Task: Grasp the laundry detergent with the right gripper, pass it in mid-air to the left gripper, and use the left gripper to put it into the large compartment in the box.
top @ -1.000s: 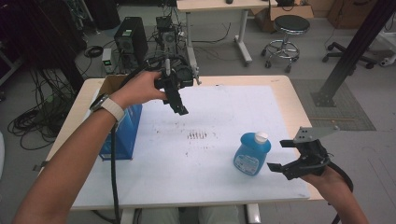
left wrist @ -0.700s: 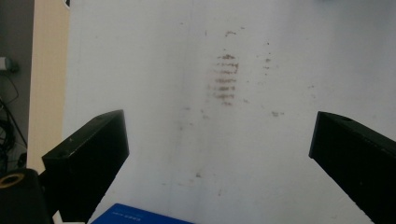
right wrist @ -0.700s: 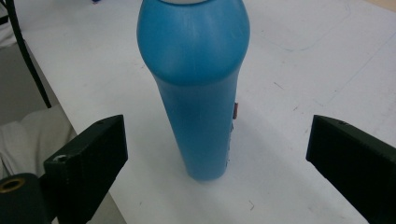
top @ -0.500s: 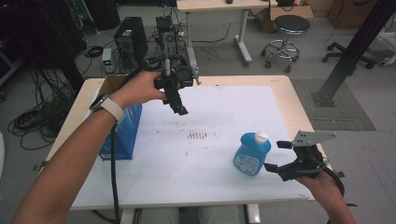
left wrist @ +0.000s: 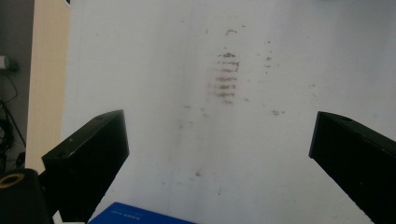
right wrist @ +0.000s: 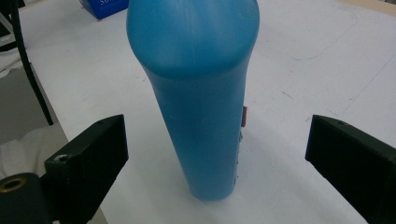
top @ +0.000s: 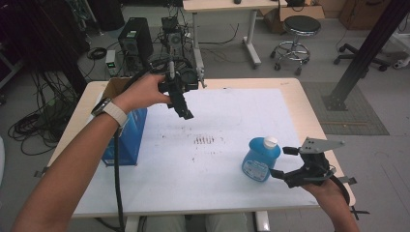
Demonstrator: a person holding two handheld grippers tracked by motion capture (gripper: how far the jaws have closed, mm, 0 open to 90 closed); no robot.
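Note:
A blue bottle (top: 258, 160) with a white cap stands upright on the white sheet (top: 217, 193) at the front right. My right gripper (top: 280, 162) is open just to its right. In the right gripper view the bottle (right wrist: 201, 93) rises between the two spread jaws of the right gripper (right wrist: 217, 158), and neither jaw touches it. My left gripper (top: 183, 106) hangs open in the air over the back left of the sheet, pointing down. In the left gripper view the left gripper (left wrist: 219, 158) holds nothing and looks down on brown smudges (left wrist: 226, 74).
A blue box (top: 128, 140) stands at the table's left edge; its corner (left wrist: 140, 217) shows below the left jaws and its far end (right wrist: 105, 5) behind the bottle. A black cable (top: 117, 183) trails off the front. A stool, desk and equipment stand beyond the table.
My right gripper has moved left, closer to the bottle, so its jaws now flank it. The left gripper has stayed in place.

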